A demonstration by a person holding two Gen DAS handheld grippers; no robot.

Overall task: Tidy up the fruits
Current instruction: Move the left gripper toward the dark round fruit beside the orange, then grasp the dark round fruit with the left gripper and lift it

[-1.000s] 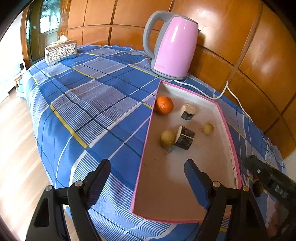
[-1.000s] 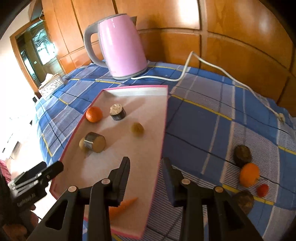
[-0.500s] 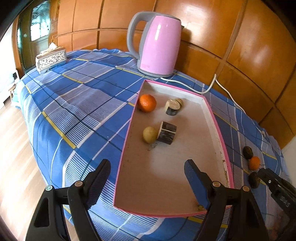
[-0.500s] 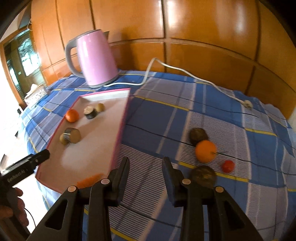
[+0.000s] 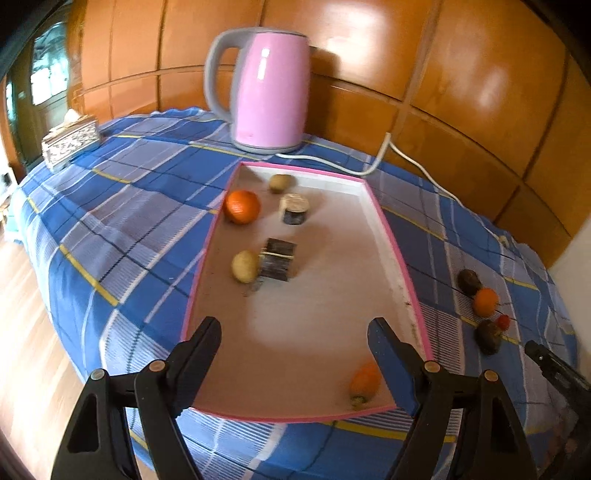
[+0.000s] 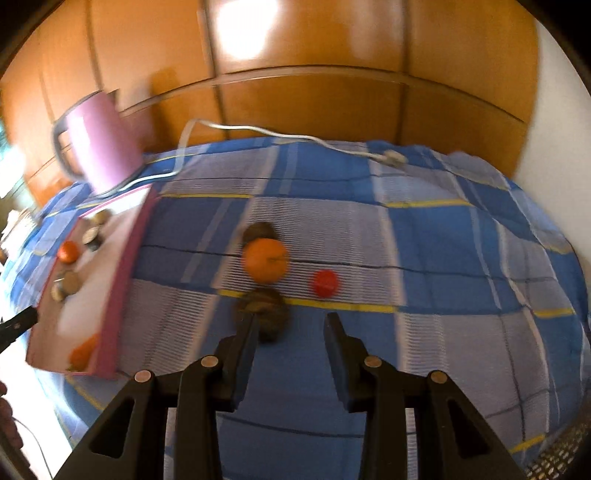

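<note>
Another pickup looks to be lined up: the right tongs [image 6: 290,328], partly open and empty, are aimed at what's probably a dark fruit [image 6: 264,308] on the desk beside the orange [image 6: 265,259]. The left tongs [image 5: 295,336], wide and empty, are held over the pink tray [image 5: 406,269]. A lower, wider approach is needed next.

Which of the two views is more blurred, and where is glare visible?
Right wrist view: strong motion blur, smearing the kettle and the orange; bright glare on the wood panels. Left wrist view: sharper, slight blur only, softer reflections on the panels.

Glossy wood-panelled wall [image 5: 369,66], wooden floor [image 5: 26,332]
</note>
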